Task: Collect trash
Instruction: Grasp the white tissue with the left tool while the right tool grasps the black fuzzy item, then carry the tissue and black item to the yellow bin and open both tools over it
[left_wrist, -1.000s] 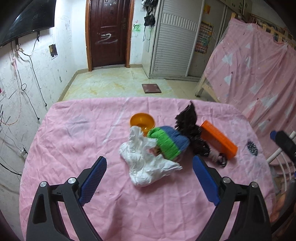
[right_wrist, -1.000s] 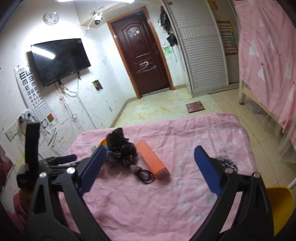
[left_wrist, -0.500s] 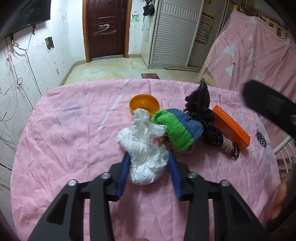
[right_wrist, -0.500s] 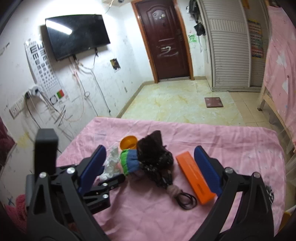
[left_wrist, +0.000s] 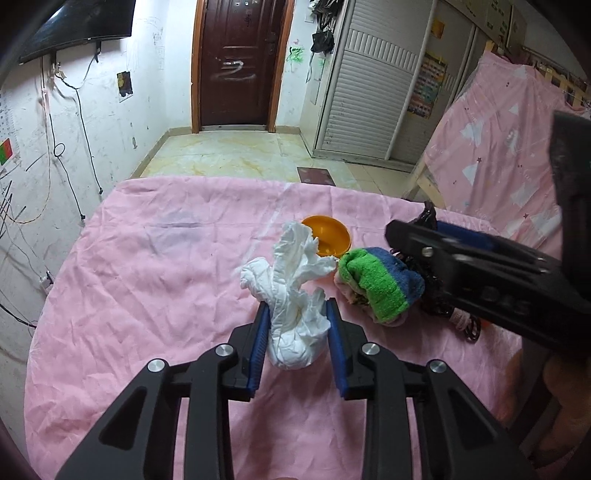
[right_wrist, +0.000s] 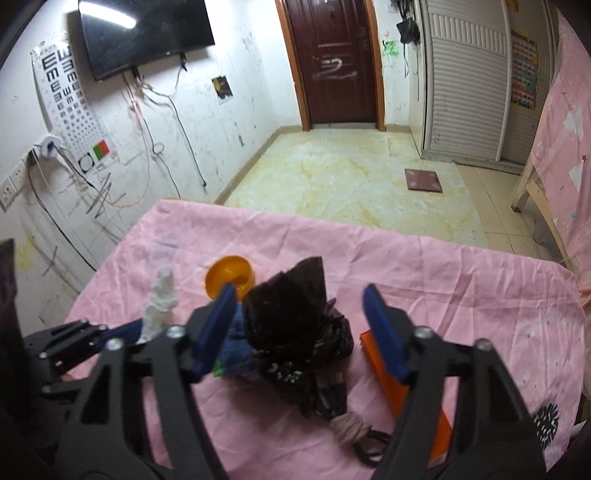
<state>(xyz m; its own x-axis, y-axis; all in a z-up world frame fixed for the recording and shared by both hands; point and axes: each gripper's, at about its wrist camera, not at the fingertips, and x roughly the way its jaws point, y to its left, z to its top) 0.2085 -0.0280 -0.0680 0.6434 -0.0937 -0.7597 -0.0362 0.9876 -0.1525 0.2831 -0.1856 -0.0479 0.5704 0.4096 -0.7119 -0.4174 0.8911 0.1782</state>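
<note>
A crumpled white tissue (left_wrist: 291, 295) lies on the pink tablecloth (left_wrist: 147, 280). My left gripper (left_wrist: 297, 332) is shut on its near end, blue pads pressing both sides. The tissue also shows in the right wrist view (right_wrist: 160, 302). A black plastic bag (right_wrist: 295, 317) lies crumpled mid-table. My right gripper (right_wrist: 301, 314) is open, with its blue fingers on either side of the bag, above it. In the left wrist view the right gripper (left_wrist: 458, 251) reaches in from the right over the bag.
An orange bowl (left_wrist: 327, 240) stands behind the tissue. A green and blue cloth (left_wrist: 380, 284) lies to the right of the tissue. An orange box (right_wrist: 410, 391) and a dark cord loop (right_wrist: 373, 439) lie right of the bag. The table's far edge meets tiled floor.
My left gripper closed on the white tissue and now holds it. My right gripper moved down and forward over the black bag, narrowing a little but still open.
</note>
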